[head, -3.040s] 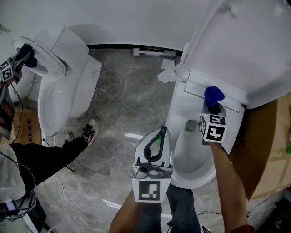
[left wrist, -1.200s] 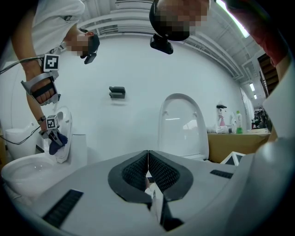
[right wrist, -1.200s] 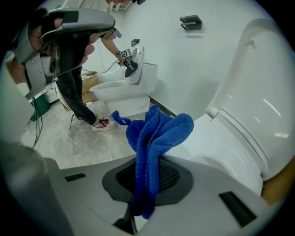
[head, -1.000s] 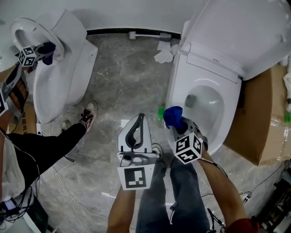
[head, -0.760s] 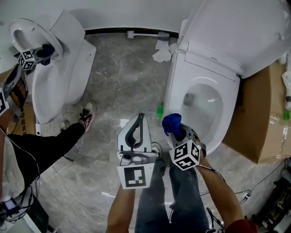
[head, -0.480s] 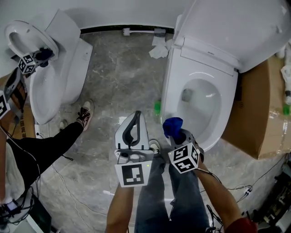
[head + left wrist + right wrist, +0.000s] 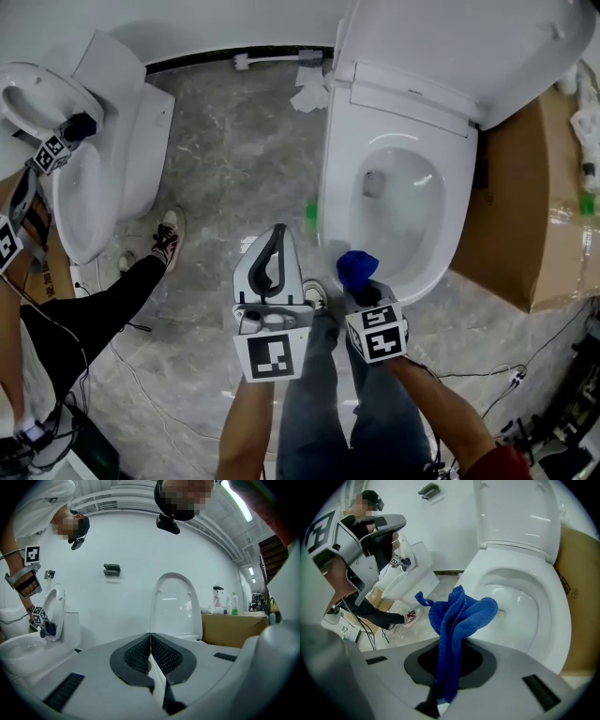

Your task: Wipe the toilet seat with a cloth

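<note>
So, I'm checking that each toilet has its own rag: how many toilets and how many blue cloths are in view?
White ceramic toilets: 2
Blue terry cloths: 2
Total: 4

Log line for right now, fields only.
left hand-held gripper: shut, empty | right hand-held gripper: shut on cloth | cloth: by seat front edge, contact unclear | lid: up

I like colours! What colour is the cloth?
Blue; the cloth shows best in the right gripper view.
</note>
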Action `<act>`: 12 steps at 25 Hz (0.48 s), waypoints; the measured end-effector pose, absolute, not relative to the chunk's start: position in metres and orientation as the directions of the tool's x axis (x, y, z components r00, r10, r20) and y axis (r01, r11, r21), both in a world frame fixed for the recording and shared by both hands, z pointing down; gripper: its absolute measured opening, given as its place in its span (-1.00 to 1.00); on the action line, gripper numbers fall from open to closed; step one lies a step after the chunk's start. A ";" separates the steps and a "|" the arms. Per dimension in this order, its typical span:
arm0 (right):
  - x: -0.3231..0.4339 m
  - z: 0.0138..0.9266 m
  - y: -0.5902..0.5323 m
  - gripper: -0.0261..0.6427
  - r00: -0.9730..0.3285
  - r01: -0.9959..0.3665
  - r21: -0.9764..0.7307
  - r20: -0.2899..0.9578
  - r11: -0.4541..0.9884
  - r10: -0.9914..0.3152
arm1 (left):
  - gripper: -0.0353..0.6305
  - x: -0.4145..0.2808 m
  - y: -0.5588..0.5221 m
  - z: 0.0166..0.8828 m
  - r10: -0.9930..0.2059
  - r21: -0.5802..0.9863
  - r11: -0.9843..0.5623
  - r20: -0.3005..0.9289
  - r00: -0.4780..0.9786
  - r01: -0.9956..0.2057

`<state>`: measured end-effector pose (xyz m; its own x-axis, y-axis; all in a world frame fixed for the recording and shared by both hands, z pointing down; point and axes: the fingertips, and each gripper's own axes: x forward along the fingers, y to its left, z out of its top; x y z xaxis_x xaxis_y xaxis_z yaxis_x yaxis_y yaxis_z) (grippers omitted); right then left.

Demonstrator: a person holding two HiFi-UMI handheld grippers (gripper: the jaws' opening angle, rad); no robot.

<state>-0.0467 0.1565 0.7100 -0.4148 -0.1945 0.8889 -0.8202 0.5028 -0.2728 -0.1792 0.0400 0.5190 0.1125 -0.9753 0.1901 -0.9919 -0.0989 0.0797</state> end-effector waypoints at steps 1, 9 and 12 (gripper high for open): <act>-0.044 0.709 0.159 -0.76 -0.417 -0.824 -0.277 0.887 0.494 -0.198 | -0.84 -0.175 0.040 0.520 -0.973 0.080 -0.107 0.195 0.121 -0.991; -0.004 0.708 0.179 -0.76 -0.399 -0.814 -0.238 0.892 0.530 -0.212 | -0.84 -0.133 0.029 0.521 -0.963 0.082 -0.174 0.194 0.187 -0.981; 0.017 0.709 0.183 -0.76 -0.386 -0.814 -0.213 0.893 0.540 -0.231 | -0.84 -0.115 0.026 0.523 -0.957 0.083 -0.201 0.198 0.214 -0.976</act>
<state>0.0173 0.1834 0.7089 -0.3865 -0.2314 0.8928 -0.8145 0.5398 -0.2127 -0.1147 0.0258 0.5227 0.2136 -0.9566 0.1982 -0.9761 -0.2008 0.0826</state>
